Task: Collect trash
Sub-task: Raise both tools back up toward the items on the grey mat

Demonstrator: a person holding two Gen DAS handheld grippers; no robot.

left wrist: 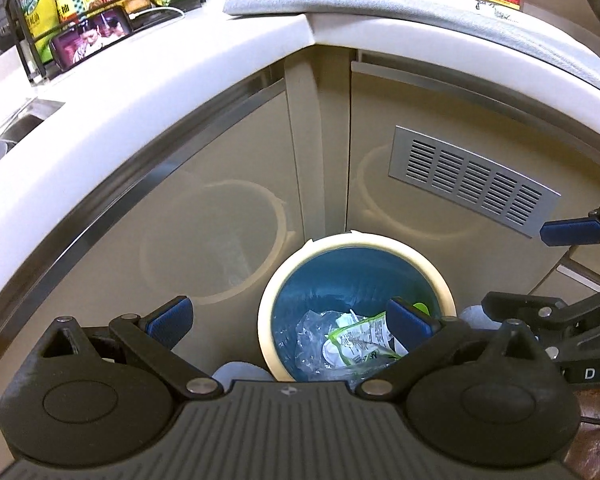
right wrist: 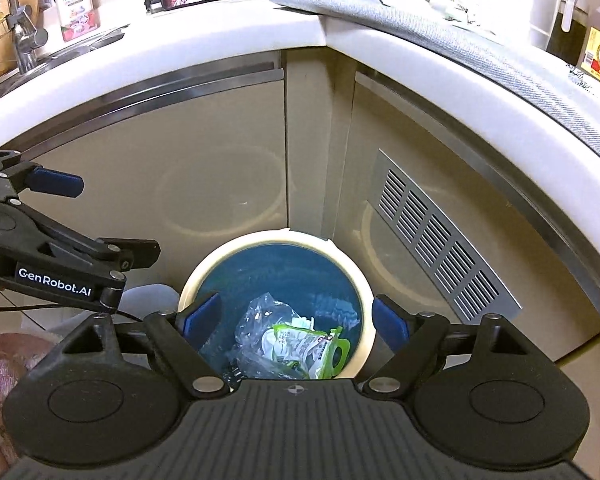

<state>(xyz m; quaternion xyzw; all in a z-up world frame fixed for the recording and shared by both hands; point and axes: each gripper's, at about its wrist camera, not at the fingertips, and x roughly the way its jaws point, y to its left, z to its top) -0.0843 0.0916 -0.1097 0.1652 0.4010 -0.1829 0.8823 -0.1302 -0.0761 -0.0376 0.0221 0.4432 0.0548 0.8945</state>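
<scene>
The trash [right wrist: 296,346], clear plastic and a green-white wrapper, lies in the bin [right wrist: 278,238] on the floor in the cabinet corner under the table [right wrist: 220,46]; above it both claws gape wide and empty, left claw [left wrist: 290,318], right claw [right wrist: 296,318].

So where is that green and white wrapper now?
The green and white wrapper lies inside the bin on clear plastic, on the floor in the cabinet corner, below both grippers.
</scene>
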